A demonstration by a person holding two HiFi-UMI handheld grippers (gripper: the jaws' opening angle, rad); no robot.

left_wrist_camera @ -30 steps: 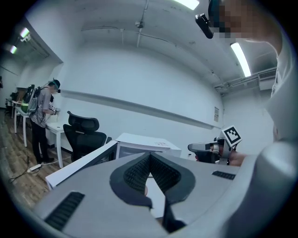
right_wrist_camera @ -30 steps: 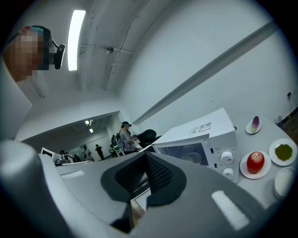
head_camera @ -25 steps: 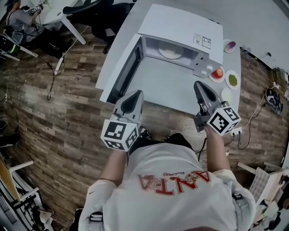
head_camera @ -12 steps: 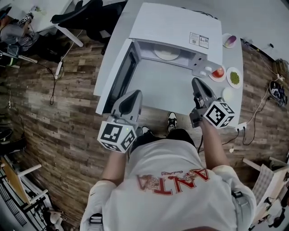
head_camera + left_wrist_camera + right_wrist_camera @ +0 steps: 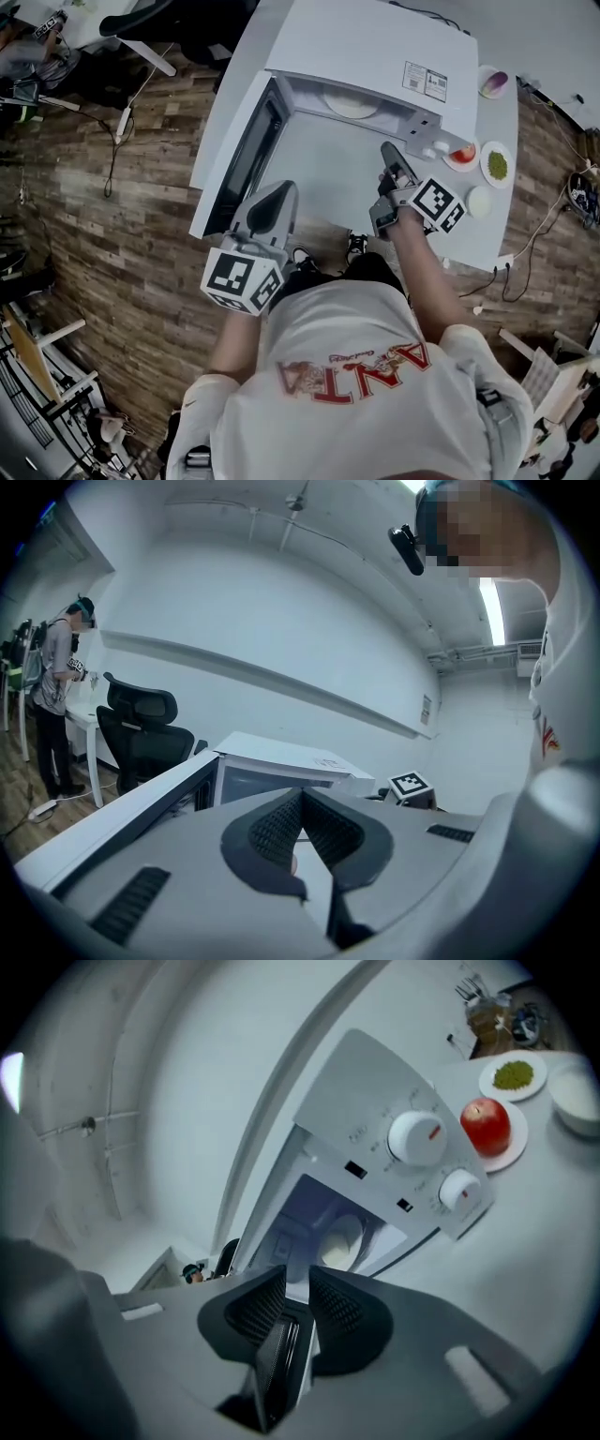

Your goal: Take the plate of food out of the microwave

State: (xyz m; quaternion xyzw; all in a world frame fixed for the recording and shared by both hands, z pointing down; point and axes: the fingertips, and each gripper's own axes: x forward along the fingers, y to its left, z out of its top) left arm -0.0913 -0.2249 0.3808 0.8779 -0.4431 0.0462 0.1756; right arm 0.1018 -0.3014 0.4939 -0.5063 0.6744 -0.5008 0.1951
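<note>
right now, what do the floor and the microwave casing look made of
Floor: wood or wood-look laminate, matte; plank seams and grain show. Microwave: smooth white casing, likely painted metal, maybe plastic; flat, even panels.

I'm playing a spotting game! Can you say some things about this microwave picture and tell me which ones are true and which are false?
The microwave has its door open. True.
The plate of food is already out of the microwave. False: it sits inside.
A red apple sits beside the microwave. True.
The right gripper holds the plate of food. False: its jaws, which have just been opening, are slightly apart with nothing between them.
</note>
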